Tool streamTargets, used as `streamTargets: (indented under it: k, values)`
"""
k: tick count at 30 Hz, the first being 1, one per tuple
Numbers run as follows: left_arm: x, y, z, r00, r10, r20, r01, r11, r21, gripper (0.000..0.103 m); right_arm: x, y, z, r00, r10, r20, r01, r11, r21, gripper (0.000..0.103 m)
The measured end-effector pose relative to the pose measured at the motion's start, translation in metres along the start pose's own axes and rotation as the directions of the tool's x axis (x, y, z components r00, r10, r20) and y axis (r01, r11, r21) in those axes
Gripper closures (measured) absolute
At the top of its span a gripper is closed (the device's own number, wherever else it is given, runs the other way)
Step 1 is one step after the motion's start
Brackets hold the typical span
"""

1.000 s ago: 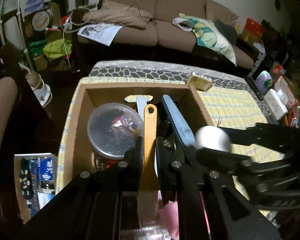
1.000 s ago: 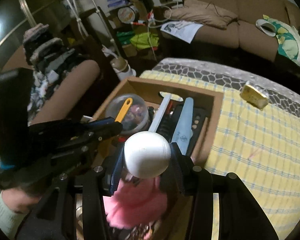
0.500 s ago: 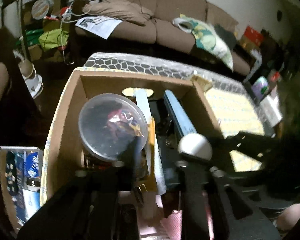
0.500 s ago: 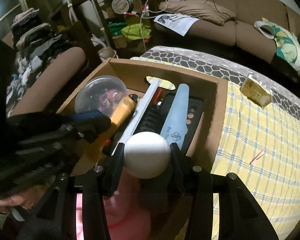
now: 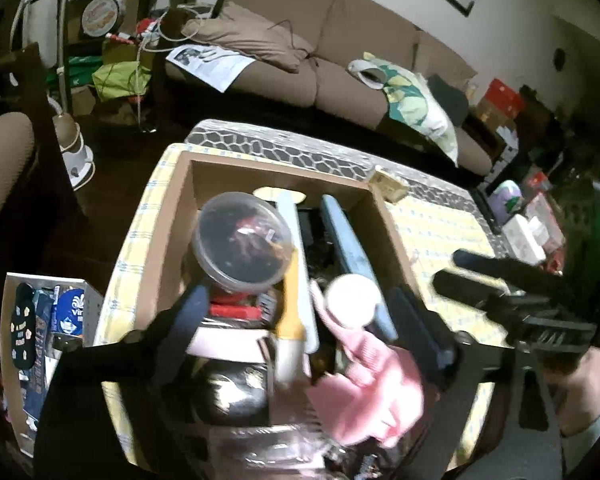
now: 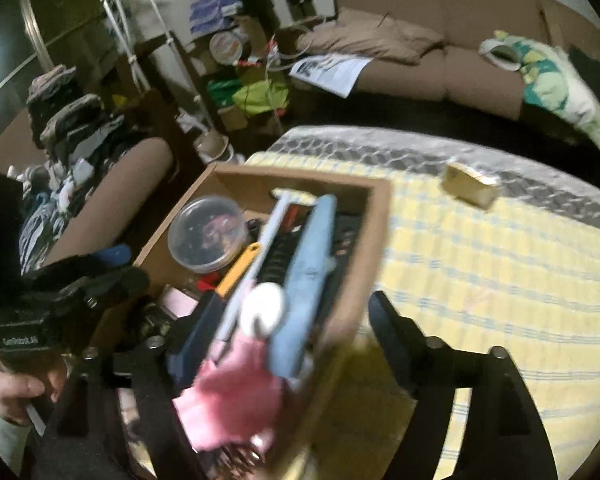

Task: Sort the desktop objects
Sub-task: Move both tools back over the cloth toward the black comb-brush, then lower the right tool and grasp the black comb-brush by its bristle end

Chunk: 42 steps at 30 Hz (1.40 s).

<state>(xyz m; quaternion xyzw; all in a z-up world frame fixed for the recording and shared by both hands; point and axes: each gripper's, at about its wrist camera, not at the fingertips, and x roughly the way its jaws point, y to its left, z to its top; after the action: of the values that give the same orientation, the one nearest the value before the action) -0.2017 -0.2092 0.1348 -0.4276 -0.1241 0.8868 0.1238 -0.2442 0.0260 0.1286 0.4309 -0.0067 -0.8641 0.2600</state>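
A cardboard box [image 5: 392, 224] on the yellow checked table holds a round clear tub [image 5: 242, 248], an orange-handled brush [image 5: 290, 316], a white bar, a blue-grey case [image 5: 348, 248] and a white-headed pink doll [image 5: 352, 300]. My left gripper [image 5: 300, 316] is open above the box, empty. My right gripper [image 6: 288, 320] is open and empty over the box's right wall [image 6: 364, 264]; it also shows in the left wrist view [image 5: 452, 268]. The doll [image 6: 260, 312] lies in the box below it.
A small yellow box [image 6: 470, 186] lies on the table's far side. A brown sofa [image 5: 320, 60] with a cushion stands behind. Cluttered shelves and a chair are at the left. Boxes and a purple item [image 5: 508, 200] crowd the right.
Both grippers opened. The left let go of the orange brush and the right let go of the white-headed doll; both now lie in the box. Both grippers pulled back.
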Motion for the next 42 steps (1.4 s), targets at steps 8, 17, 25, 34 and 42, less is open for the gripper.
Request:
streamTargets:
  k: [8,17,25,34,42]
  values:
    - [-0.016,-0.044,-0.018,0.999,-0.046,-0.021,0.046,0.999,0.028,0.000,-0.054,-0.062,-0.029,0.999,-0.035,0.004,0.035,0.995,0.096,0.018]
    - [-0.050,-0.095,-0.072,0.997,-0.071,-0.008,0.071,0.997,0.039,0.000,-0.087,-0.056,-0.113,1.000,0.011,-0.028,-0.010,0.999,0.038,0.018]
    - [-0.053,-0.110,-0.115,0.997,-0.067,0.028,0.067,0.998,-0.004,0.000,-0.050,0.006,-0.180,0.988,-0.053,-0.145,0.028,0.986,-0.166,0.020]
    - [-0.050,-0.094,-0.117,0.994,-0.095,0.056,0.100,0.991,-0.088,0.000,-0.013,0.017,-0.190,0.980,-0.117,-0.161,0.082,0.975,-0.206,0.020]
    - [-0.052,-0.093,-0.111,0.994,-0.098,0.054,0.102,0.992,-0.080,0.000,0.009,0.025,-0.198,0.964,-0.199,-0.178,0.142,0.946,-0.291,0.020]
